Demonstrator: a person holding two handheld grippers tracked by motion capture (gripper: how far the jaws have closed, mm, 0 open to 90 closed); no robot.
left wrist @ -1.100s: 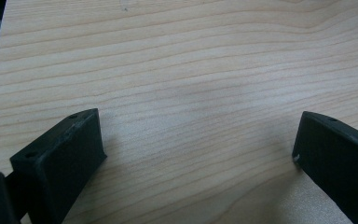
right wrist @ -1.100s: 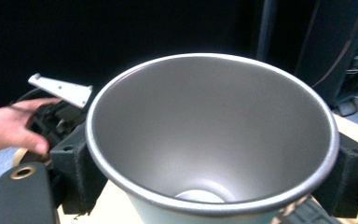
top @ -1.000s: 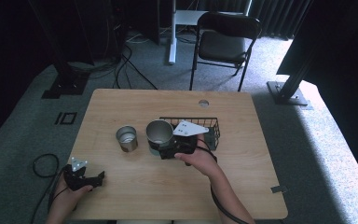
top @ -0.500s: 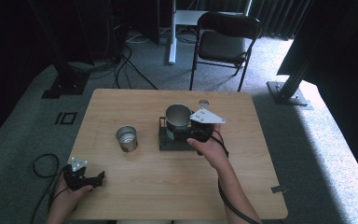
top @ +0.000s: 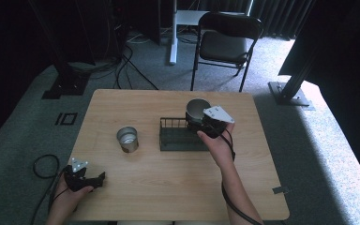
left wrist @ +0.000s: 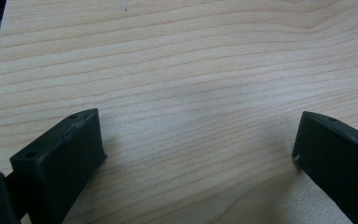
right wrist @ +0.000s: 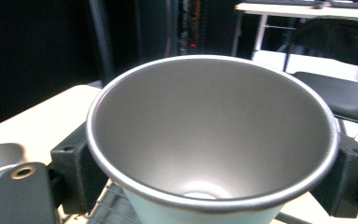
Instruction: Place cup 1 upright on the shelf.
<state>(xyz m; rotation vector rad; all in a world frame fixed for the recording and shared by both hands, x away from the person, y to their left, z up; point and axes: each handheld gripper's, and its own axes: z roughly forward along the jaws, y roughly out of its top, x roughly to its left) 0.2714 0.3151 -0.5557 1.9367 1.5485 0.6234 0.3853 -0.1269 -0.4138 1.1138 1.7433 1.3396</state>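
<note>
No readable text, labels, brands or numbers on anything in view.

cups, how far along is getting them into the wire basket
Done: none yet; the wire basket looks empty. In hand: the right gripper is shut on a metal cup, held above the basket's right end. Left: the second cup stands on the table; the left gripper is open.
</note>
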